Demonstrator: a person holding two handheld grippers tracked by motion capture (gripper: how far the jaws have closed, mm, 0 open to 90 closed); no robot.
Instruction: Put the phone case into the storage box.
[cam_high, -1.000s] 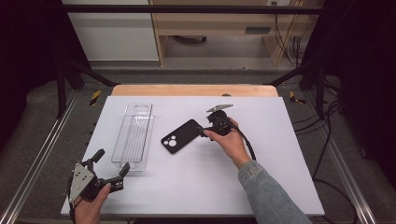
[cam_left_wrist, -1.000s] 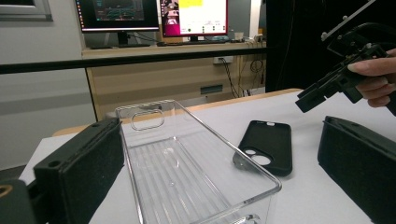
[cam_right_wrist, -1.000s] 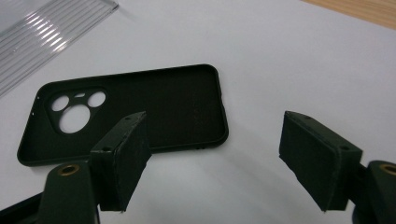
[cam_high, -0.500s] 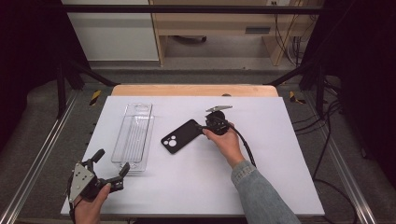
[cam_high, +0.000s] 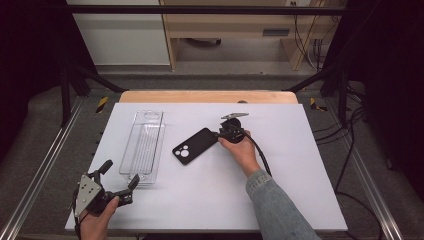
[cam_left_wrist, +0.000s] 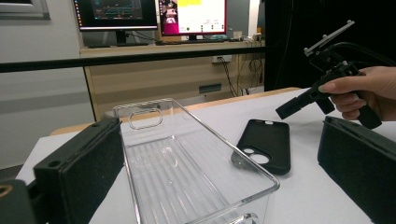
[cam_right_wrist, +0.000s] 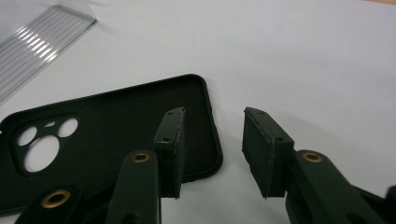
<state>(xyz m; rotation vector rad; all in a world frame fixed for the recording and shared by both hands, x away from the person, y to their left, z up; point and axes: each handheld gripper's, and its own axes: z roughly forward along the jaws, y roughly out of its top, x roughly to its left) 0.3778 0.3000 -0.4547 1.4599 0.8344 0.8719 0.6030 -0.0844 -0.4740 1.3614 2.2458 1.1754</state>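
Right gripper (cam_high: 218, 134) sat at the right end of the phone case (cam_high: 196, 145), mid-counter. Jaws had just been closing, still apart at a middling gap. In the right gripper view, gripper (cam_right_wrist: 212, 144) straddled the case's edge (cam_right_wrist: 116, 135) — one jaw over the hollow inside, near the corner, the other over bare counter (cam_right_wrist: 303, 60) just beside the rim. Pads not pressing on the case; nothing clamped. Could not tell whether the inner pad touched the case floor.

Case black, lay flat, open side up, camera cut-outs at its near-left end. Set diagonally, just right of the clear tray (cam_high: 144, 145), apart from it.

Tray was a long, empty, transparent plastic bin with a ribbed floor and a handle slot at the far end. Ran near-to-far on the left half of the white counter (cam_high: 300, 190).

Left gripper (cam_high: 120, 187) rested at the near-left corner of the counter, held in the left hand (cam_high: 95, 220), grey plate on top. Jaws spread wide, empty — pointed toward the tray's near end, just short of it. In the left gripper view, wide-set jaws of the gripper (cam_left_wrist: 219, 186) framed the tray (cam_left_wrist: 187, 177), with the case (cam_left_wrist: 266, 144) beyond and the right hand (cam_left_wrist: 364, 91) with its gripper above the case's far end.
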